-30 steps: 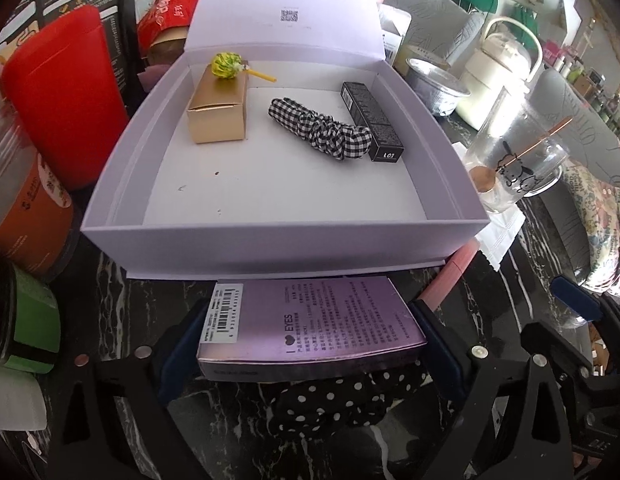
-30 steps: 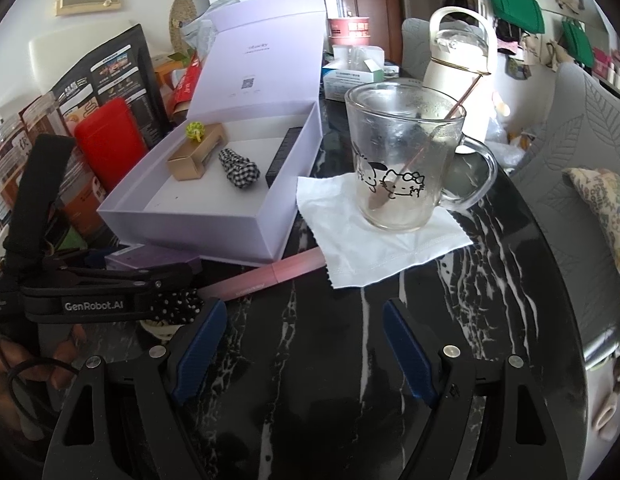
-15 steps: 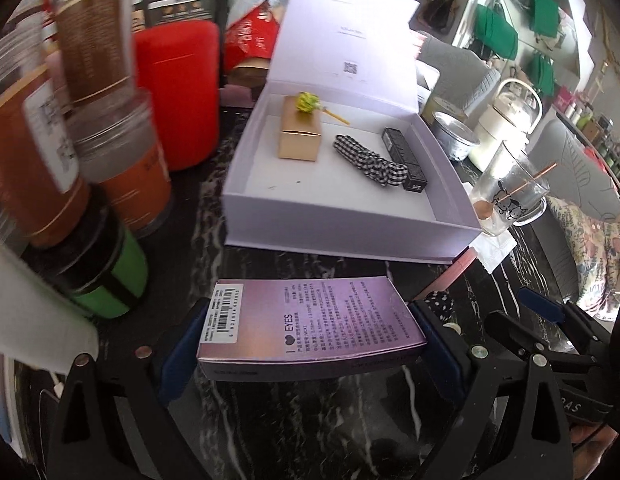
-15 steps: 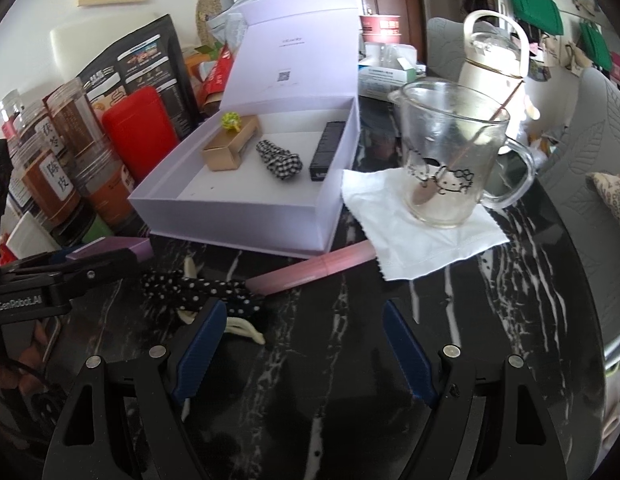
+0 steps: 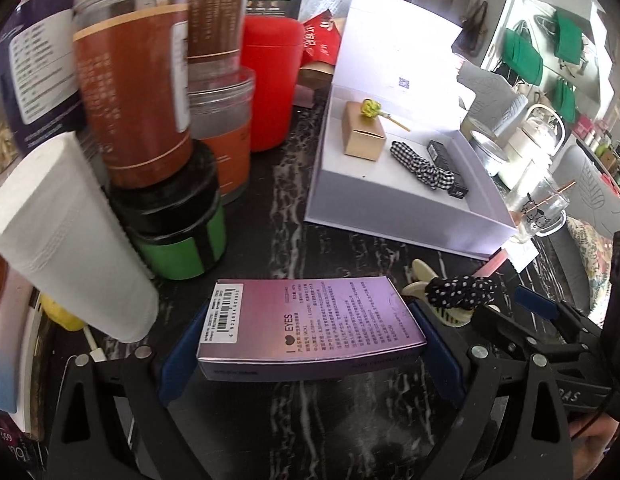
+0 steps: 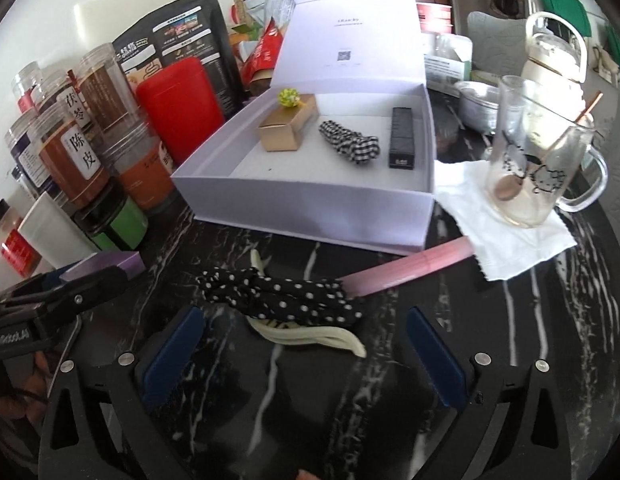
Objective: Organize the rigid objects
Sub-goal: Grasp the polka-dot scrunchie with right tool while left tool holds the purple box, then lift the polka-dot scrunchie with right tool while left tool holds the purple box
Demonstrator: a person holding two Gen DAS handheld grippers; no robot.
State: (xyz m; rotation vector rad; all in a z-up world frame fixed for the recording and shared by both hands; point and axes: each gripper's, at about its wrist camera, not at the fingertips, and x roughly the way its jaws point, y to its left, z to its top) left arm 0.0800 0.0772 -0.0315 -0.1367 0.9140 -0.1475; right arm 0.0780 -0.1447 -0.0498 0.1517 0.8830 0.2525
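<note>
My left gripper (image 5: 310,344) is shut on a purple carton (image 5: 310,328) printed "I love EYES", held above the black marble table left of the open lilac box (image 5: 393,204). The carton also shows in the right wrist view (image 6: 106,266). The lilac box (image 6: 310,208) holds a gold carton (image 6: 288,128), a checked scrunchie (image 6: 349,142) and a black lipstick box (image 6: 402,138). My right gripper (image 6: 306,344) is open and empty, just behind a polka-dot hair clip (image 6: 286,300) and a pink stick-shaped box (image 6: 409,268).
Stacked jars (image 5: 150,92), a green-banded jar (image 5: 178,240), a white roll (image 5: 66,236) and a red canister (image 5: 270,80) crowd the left. A glass mug (image 6: 537,176) stands on a napkin (image 6: 505,232) at the right, with a kettle (image 6: 553,56) behind it.
My left gripper has pulled back and left from the lilac box with the purple carton, uncovering the polka-dot clip. My right gripper has moved in behind the clip.
</note>
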